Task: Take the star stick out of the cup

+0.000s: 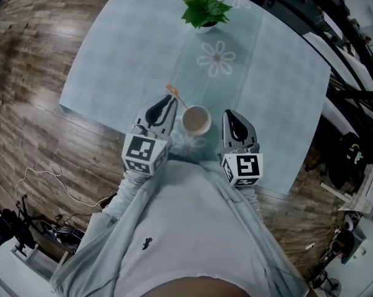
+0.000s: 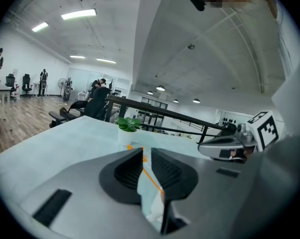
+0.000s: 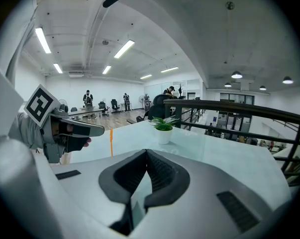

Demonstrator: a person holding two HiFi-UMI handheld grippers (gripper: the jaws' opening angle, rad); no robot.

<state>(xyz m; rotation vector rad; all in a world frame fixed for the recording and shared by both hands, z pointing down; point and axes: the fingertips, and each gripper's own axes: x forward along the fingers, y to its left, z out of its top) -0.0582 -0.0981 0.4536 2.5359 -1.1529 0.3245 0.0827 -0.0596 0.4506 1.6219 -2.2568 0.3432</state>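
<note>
A pale paper cup [image 1: 196, 120] stands near the front edge of the table, between my two grippers. The orange star stick [image 1: 177, 98] leans out of it up and to the left. My left gripper [image 1: 167, 104] is just left of the cup, its tips right beside the stick. Its jaws are all but shut, and in the left gripper view [image 2: 146, 153] the stick [image 2: 152, 176] shows through the thin slit; no grip on it is visible. My right gripper [image 1: 229, 116] is right of the cup, shut and empty [image 3: 146, 152]. From there the stick [image 3: 111, 143] stands just past the left gripper [image 3: 101, 130].
A small potted plant [image 1: 205, 10] stands at the far side of the table [image 1: 112, 60], which has a light blue cloth with flower prints. Wooden floor with loose cables [image 1: 50, 172] lies to the left. A black railing runs behind the table's right side.
</note>
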